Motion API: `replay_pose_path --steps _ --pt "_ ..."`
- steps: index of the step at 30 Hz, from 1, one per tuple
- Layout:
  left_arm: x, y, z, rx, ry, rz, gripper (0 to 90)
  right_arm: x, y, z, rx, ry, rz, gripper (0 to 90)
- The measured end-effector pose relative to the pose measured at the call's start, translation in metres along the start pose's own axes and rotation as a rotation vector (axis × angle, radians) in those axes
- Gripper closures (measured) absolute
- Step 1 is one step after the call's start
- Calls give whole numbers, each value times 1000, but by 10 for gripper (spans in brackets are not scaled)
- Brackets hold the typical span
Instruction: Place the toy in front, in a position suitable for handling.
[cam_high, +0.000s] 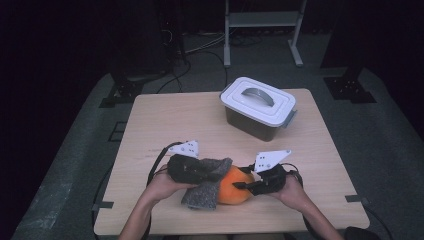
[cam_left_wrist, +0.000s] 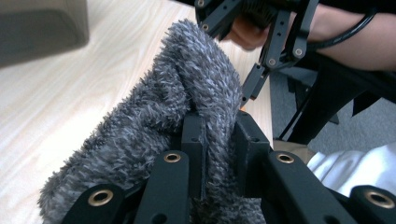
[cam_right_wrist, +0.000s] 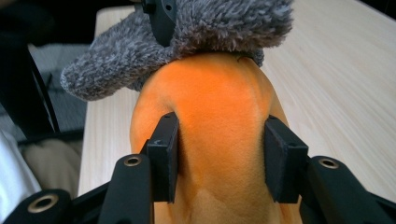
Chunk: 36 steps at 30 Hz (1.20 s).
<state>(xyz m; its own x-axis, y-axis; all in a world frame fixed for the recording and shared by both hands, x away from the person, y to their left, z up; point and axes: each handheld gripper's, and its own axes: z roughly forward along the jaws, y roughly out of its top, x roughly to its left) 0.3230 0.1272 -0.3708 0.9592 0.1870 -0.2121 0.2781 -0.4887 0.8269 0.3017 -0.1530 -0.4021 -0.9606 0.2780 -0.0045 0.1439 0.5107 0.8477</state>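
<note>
Two grippers meet near the front edge of the pale wooden table (cam_high: 165, 120). Left gripper (cam_left_wrist: 217, 135): jaws drawn tight together, clamped on a fold of the fuzzy grey cloth (cam_left_wrist: 159, 121), which bunches up between the pads and spills to the left over the tabletop. High view: left gripper (cam_high: 192, 169) held in the person's left hand (cam_high: 165, 186), grey cloth (cam_high: 207, 182) draped from it, its right edge lying over the top of the orange plush ball (cam_high: 232, 187).

Right gripper (cam_right_wrist: 219, 156): jaws partly apart, one pad on each flank of the orange plush ball (cam_right_wrist: 210, 112), both pads pressing into the soft surface. Grey cloth (cam_right_wrist: 187, 37) sits on the ball's far side, touching it. High view: right gripper (cam_high: 250, 186) comes in from the right, held in the right hand (cam_high: 290, 190).

Farther back, right of centre: a dark plastic tub with a white clip-on lid and grey handle (cam_high: 257, 107), well apart from both grippers.
</note>
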Motion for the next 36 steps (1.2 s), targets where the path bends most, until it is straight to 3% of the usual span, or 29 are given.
replay_pose_path --steps 4,6,9,12,14,16,20,22,23,26,29,33,36 --pt "6 -8 4 42 20 -13 768 -5 -7 7 21 13 24 516" --pt "9 -14 4 16 -4 -41 768 -8 -14 6 19 25 33 510" --pt "12 -18 3 15 6 -50 767 -13 -22 -3 45 11 38 487" --pt "14 -22 8 22 8 -49 767 -20 -30 -11 50 10 77 429" --pt "14 -22 12 11 -6 -53 767 -21 -28 -12 68 9 93 329" --pt "13 -20 14 11 -2 -40 767 -17 -21 -13 91 -10 74 264" --pt "9 -18 17 3 -16 -38 767 -8 -4 -12 87 -30 18 242" --pt "7 -17 19 8 -11 -27 767 -6 2 -7 109 -40 -9 234" --pt "6 -16 20 15 -2 -21 766 -5 3 -3 124 -49 -14 236" --pt "5 -16 18 18 26 0 766 -6 2 2 132 -47 -11 403" --pt "5 -13 13 8 31 8 767 -6 1 0 93 -48 -9 534" --pt "-1 -4 3 -7 32 40 768 -2 4 1 29 -20 -12 553" --pt "-2 -2 0 -7 31 36 768 -4 0 3 -27 23 22 551"
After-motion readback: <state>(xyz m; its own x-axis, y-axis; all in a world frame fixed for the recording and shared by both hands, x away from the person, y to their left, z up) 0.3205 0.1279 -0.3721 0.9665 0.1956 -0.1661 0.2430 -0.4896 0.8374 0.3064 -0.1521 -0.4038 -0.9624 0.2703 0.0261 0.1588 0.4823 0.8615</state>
